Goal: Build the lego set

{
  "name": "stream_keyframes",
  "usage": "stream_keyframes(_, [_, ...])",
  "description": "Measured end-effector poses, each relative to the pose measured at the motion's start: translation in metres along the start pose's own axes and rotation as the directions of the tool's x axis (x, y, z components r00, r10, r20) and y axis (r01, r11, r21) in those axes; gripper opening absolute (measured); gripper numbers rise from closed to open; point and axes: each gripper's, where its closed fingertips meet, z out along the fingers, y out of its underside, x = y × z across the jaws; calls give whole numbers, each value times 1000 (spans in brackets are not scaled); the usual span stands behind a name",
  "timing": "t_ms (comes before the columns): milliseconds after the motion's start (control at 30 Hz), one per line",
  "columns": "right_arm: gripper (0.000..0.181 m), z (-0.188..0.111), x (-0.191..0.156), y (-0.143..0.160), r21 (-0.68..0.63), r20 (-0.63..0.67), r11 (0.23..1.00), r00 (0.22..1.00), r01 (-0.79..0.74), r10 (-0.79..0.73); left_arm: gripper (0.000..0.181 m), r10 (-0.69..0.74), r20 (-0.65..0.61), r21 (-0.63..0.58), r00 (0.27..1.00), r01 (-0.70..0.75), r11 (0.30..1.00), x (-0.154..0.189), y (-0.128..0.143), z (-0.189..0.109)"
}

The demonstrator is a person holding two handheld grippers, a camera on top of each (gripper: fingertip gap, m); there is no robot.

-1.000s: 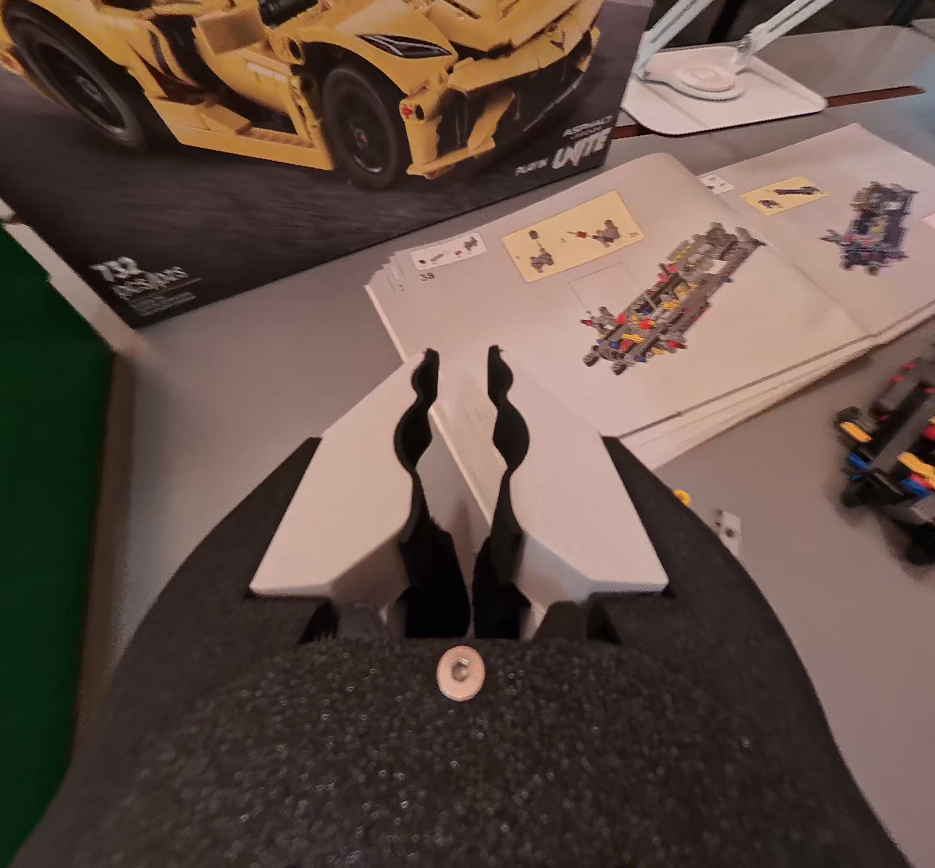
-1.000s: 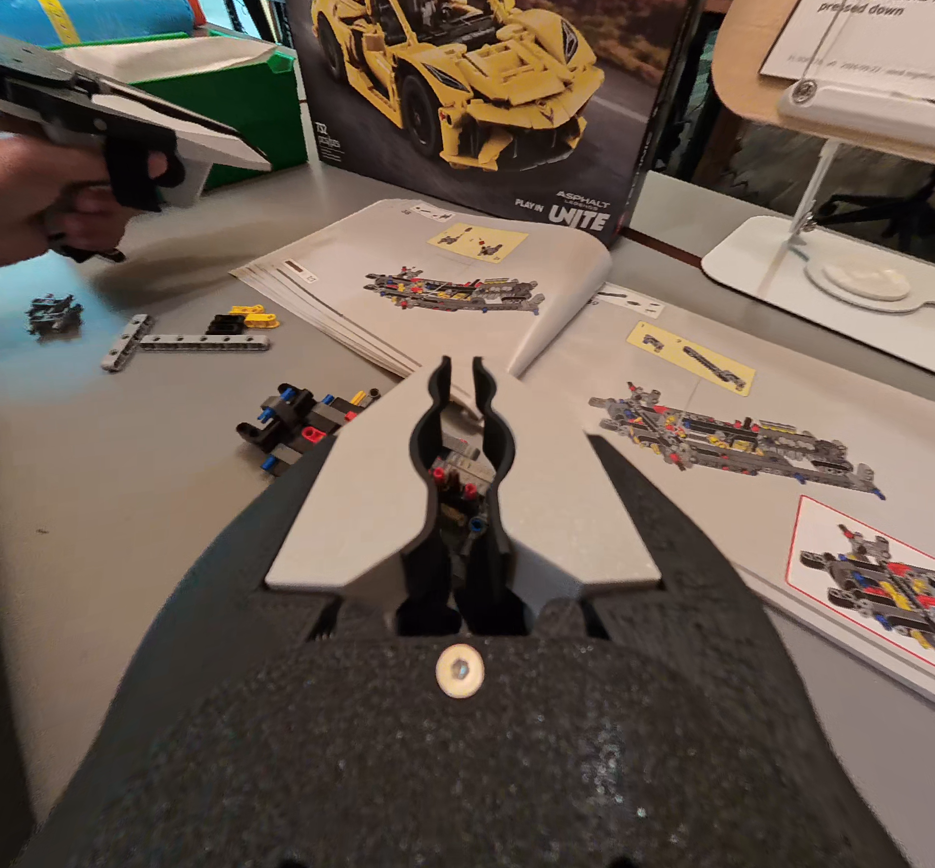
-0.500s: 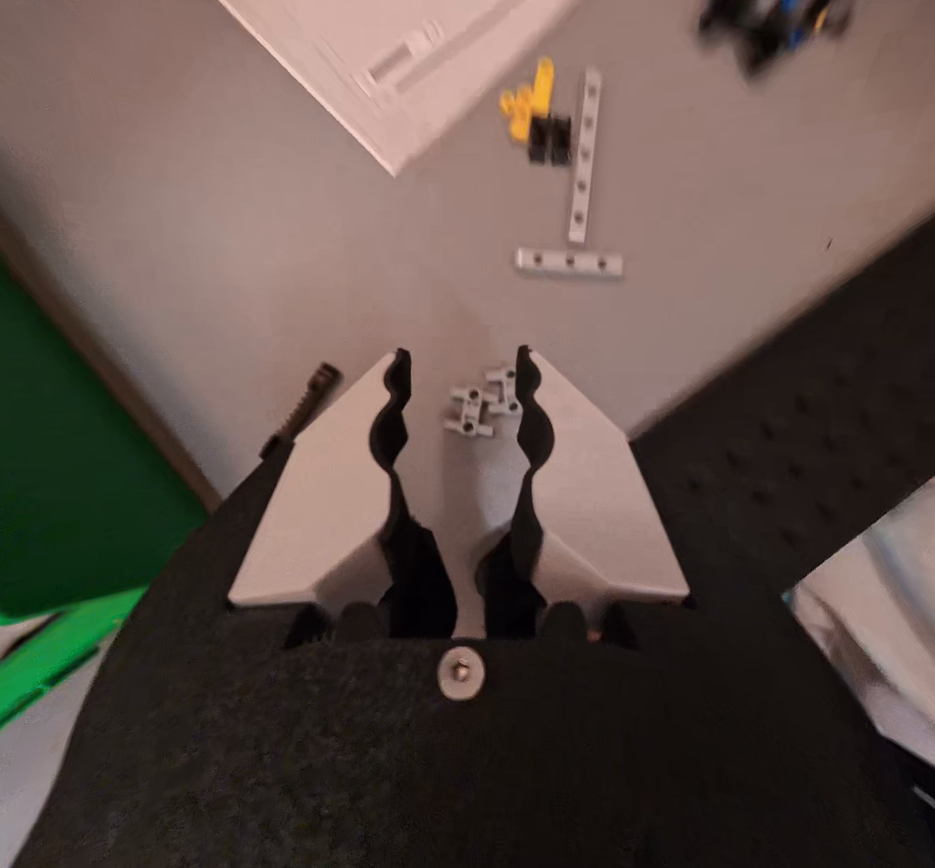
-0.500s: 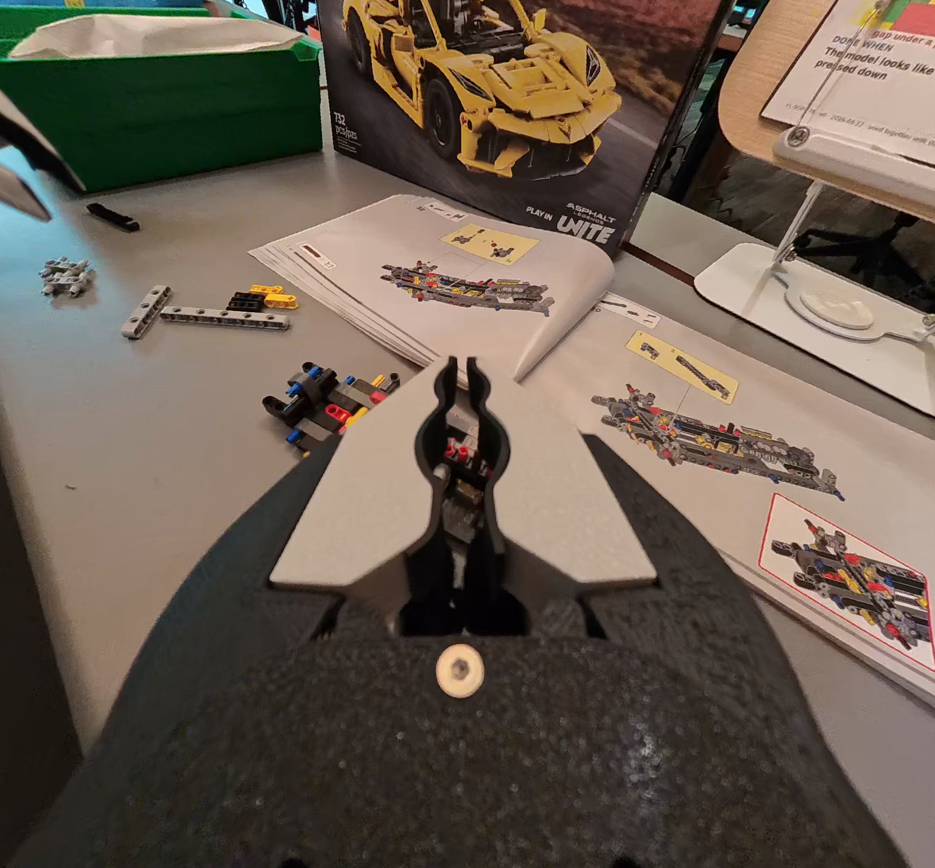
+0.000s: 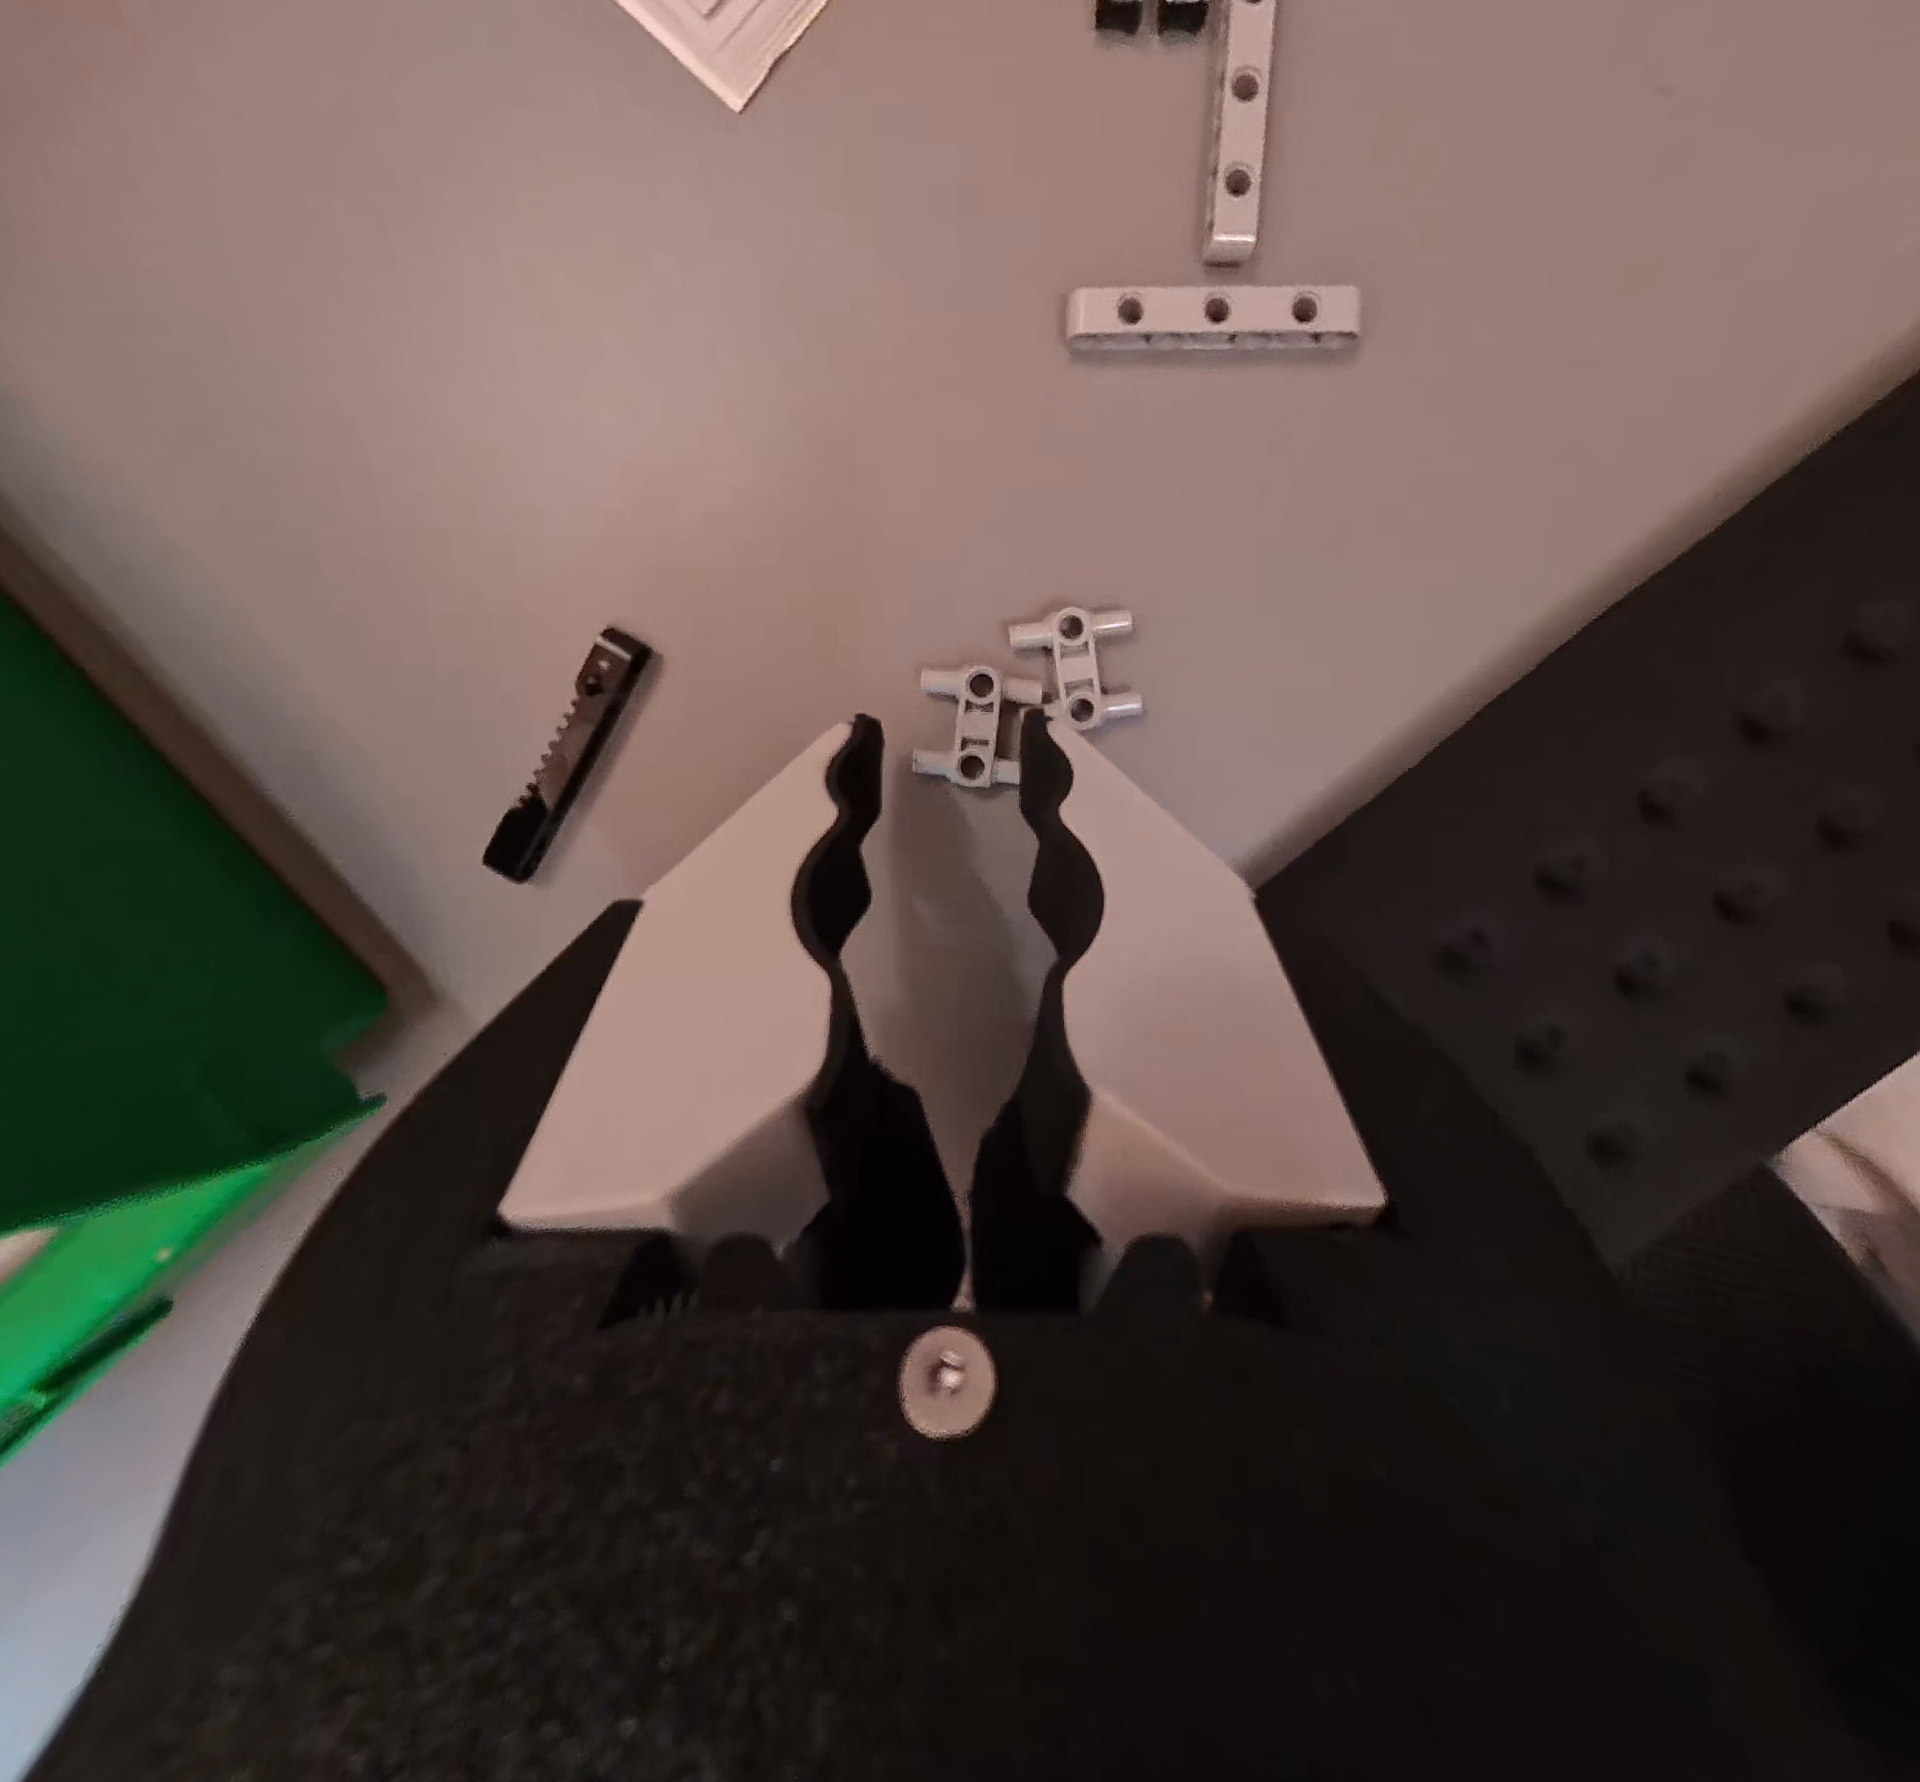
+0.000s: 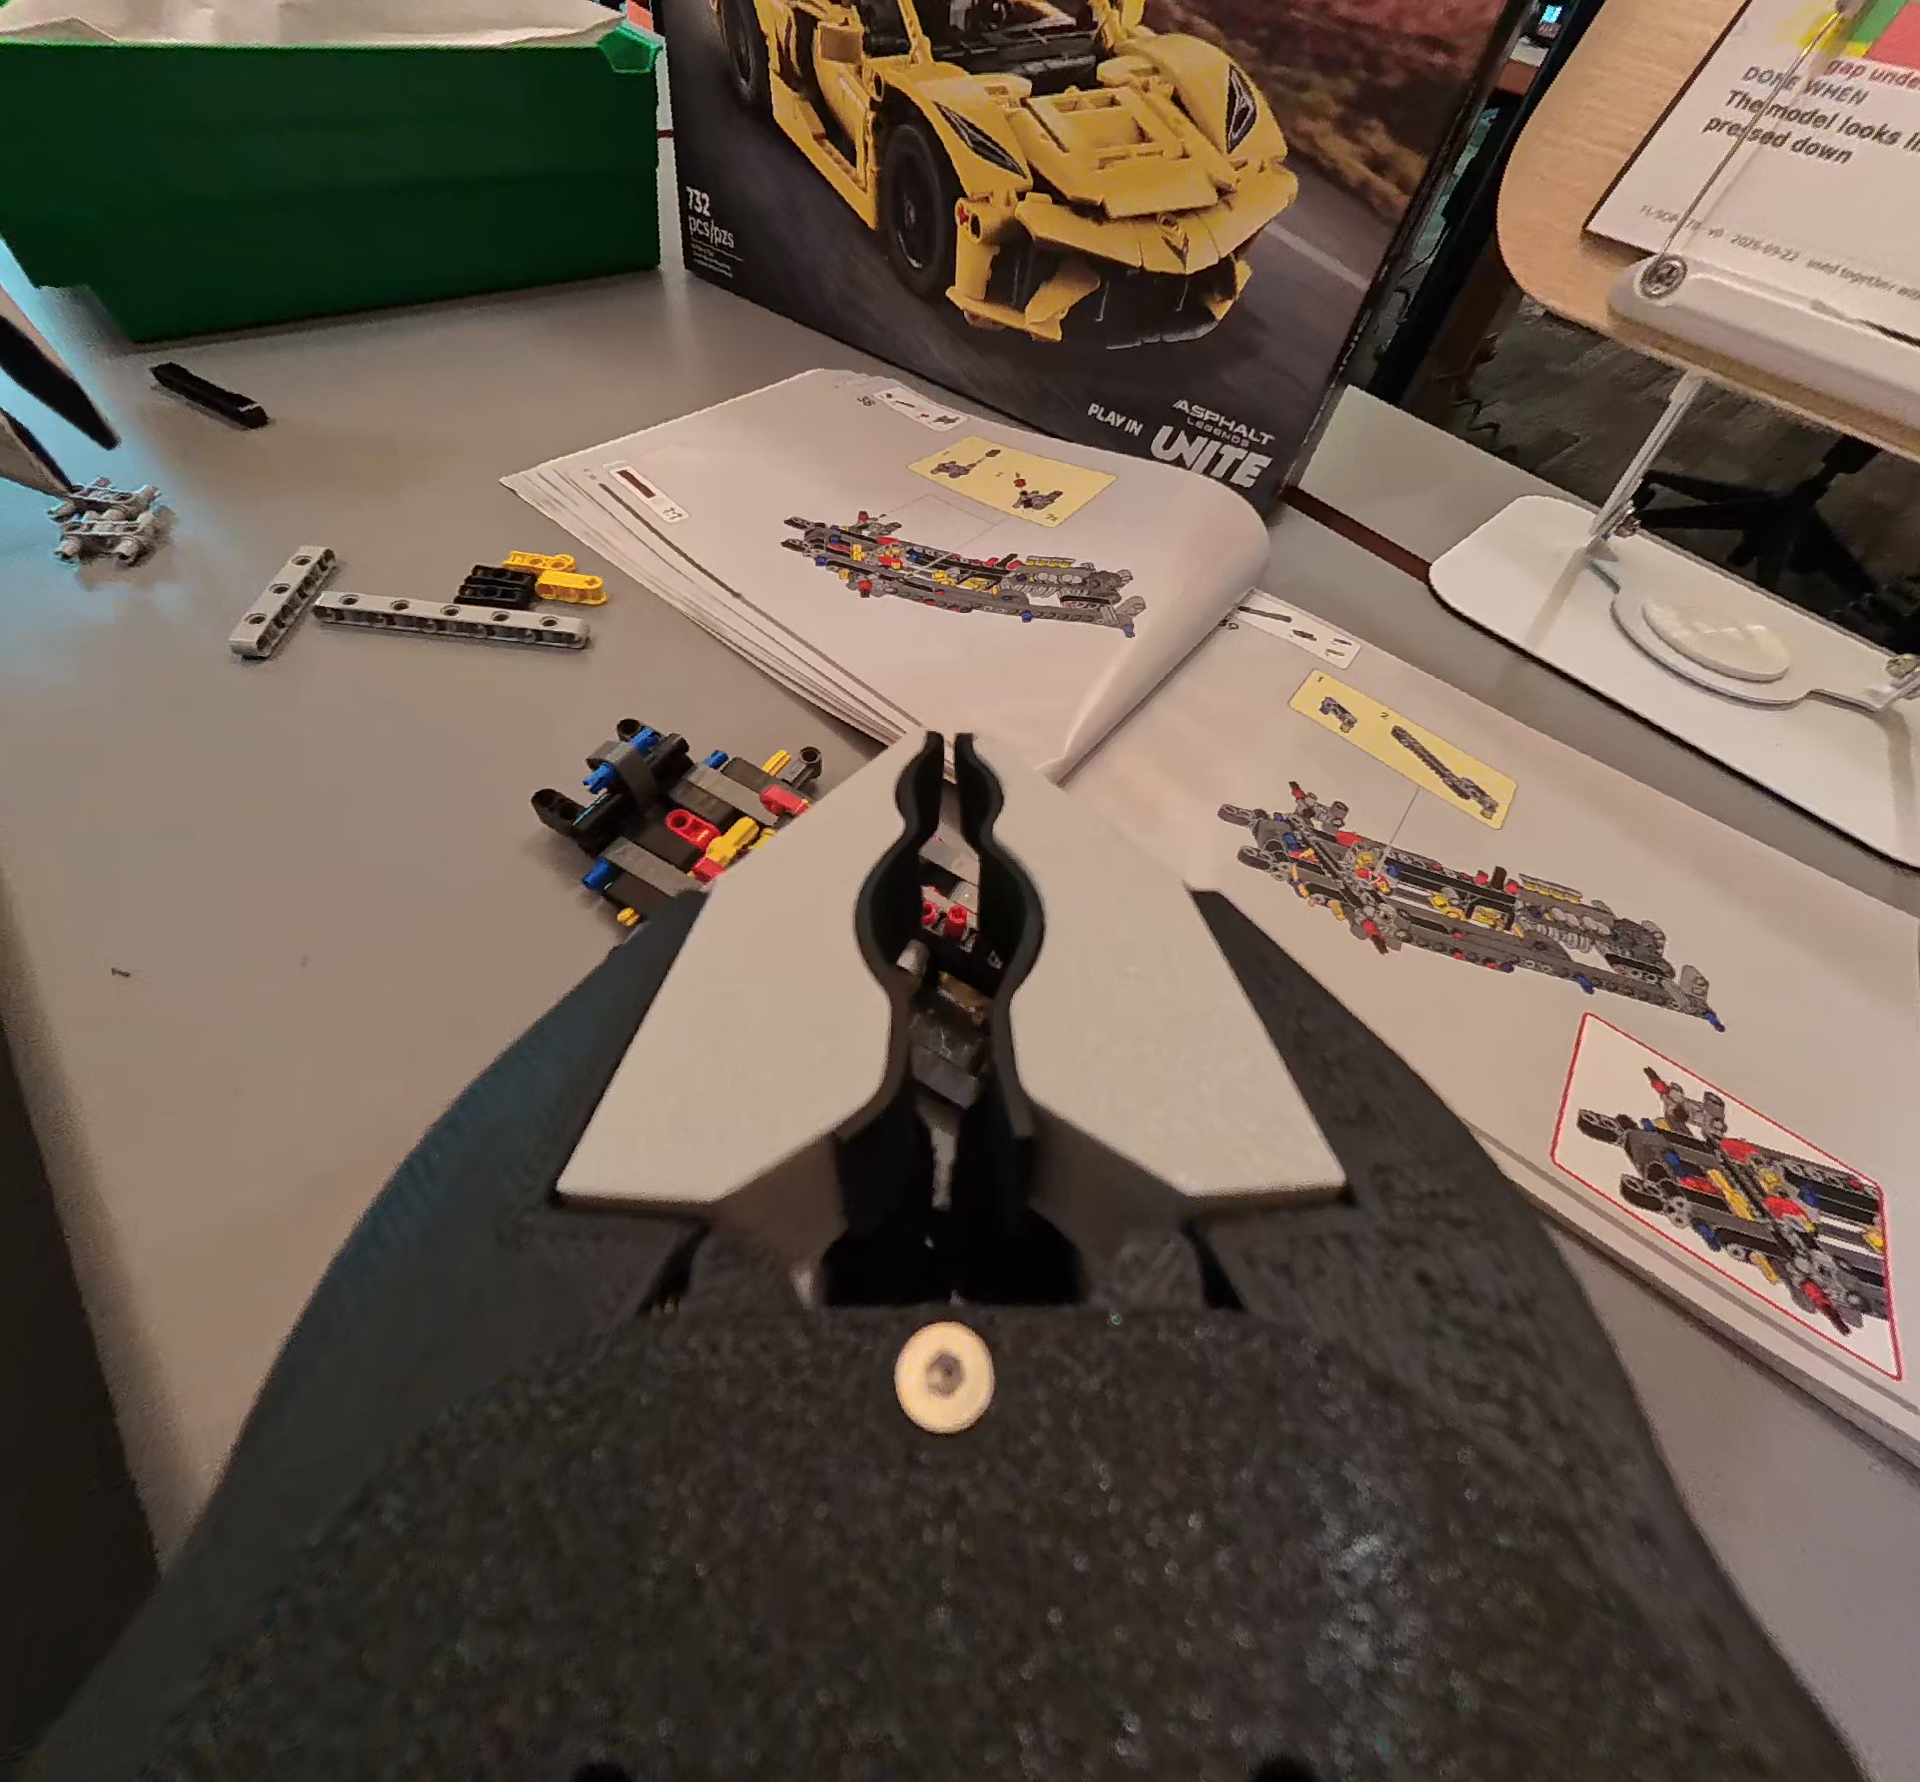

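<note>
left gripper: your jaws stand apart, a medium gap, nothing between them; the tips are just above the table and the right tip is at the edge of the nearer grey connector.
right gripper: the tips are almost closed; a small built piece with red and grey parts sits deep between the fingers, so i judge it is held there.
step in hand: picking one grey connector, i think.
how to do it well: move a little right so that only the nearer connector is centred in the gap; the second connector lies just beside it and can be pushed or taken together. close slowly across the body, not on the thin pins.
other parts: a black toothed piece lies to the left; two grey beams, and black and yellow pieces, lie farther away.
surface: grey table, smooth, so small parts can slide.
room: open instruction booklet, the set's box, a green bin, a half-built assembly on the table.
</note>
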Motion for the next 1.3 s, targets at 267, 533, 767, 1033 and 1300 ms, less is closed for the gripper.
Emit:
stream_keyframes(267, [1, 2, 4, 5, -16, -7, 1000, 1000, -13, 13, 7, 76, -38, -17, 996, -77, 997, 1, 4, 9])
stream_keyframes(533, [1, 2, 0, 4, -14, 20, 1000, 1000, -22, 22, 7, 8, 75, 197, 997, -22, 980, -17, -42, -18])
stream_keyframes(767, [1, -2, 0, -1, 12, 26, 999, 999, -35, 34, 7, 355, -312, 330, 881, -250, 910, 169, -149, 39])
stream_keyframes(1033, [1, -11, 7, 1, 26, 15, 998, 998, -66, 65, 7, 406, -292, 245, 866, -342, 907, 229, -184, 104])
stream_keyframes(1300, [1, -11, 3, 2, 23, 49, 995, 995, -92, 91, 31, 261, -295, 353, 919, -149, 924, 195, -173, 55])
